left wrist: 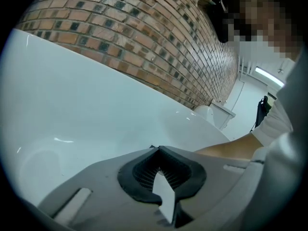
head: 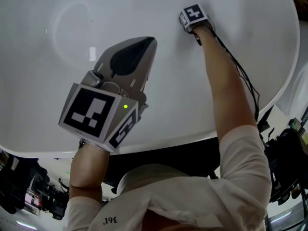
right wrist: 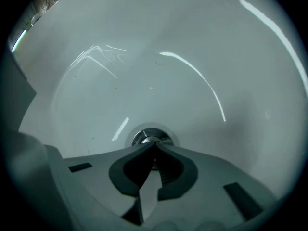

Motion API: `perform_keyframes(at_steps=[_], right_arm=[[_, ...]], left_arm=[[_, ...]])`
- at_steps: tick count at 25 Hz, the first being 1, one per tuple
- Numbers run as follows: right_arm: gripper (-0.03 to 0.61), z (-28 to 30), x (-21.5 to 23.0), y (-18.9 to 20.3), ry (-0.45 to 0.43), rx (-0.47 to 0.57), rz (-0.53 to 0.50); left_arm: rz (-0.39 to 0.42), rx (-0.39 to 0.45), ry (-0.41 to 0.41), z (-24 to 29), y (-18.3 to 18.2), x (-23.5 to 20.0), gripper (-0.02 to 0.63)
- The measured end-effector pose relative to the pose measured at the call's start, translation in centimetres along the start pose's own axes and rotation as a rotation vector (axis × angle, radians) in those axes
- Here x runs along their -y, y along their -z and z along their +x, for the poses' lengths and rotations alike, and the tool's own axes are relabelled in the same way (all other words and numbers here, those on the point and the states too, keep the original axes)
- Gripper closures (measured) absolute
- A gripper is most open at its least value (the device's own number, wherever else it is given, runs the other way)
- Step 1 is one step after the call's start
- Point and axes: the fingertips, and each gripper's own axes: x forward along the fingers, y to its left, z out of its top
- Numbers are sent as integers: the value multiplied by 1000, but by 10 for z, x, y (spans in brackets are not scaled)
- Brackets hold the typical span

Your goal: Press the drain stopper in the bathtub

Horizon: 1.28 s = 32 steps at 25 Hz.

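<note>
Chrome drain stopper (right wrist: 150, 138) | right claw (right wrist: 155, 146) closed, tips at it | arm (head: 226, 95) outstretched

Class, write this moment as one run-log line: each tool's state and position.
right tool: shut, tips at drain stopper, contact unclear | left tool: shut, empty, held over bathtub | press: not confirmed

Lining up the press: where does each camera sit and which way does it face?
Head view: on the head, steeply down into the bathtub; left gripper, right gripper, forearms show.
Left gripper view: on that gripper, along shut jaws toward a brick wall; right forearm shows.
Right gripper view: on that gripper, down past shut jaws at the drain stopper.
Shared: head and left gripper views both show the right forearm.
</note>
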Motion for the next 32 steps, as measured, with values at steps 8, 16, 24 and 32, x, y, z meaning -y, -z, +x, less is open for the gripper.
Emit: perform_keyframes(at_steps=[8, 16, 24, 32], right_arm=[[560, 2, -4, -6, 10, 42, 3], [565, -4, -1, -2, 85, 38, -29], [565, -15, -6, -2, 70, 64, -16], [564, -100, -1, -45, 134, 228, -43]], left_arm=[[0, 6, 11, 0, 0, 1, 604], [3, 11, 5, 0, 0, -1, 604], [-5, 26, 4, -3, -1, -1, 605], [34, 59, -36, 0, -8, -19, 606]])
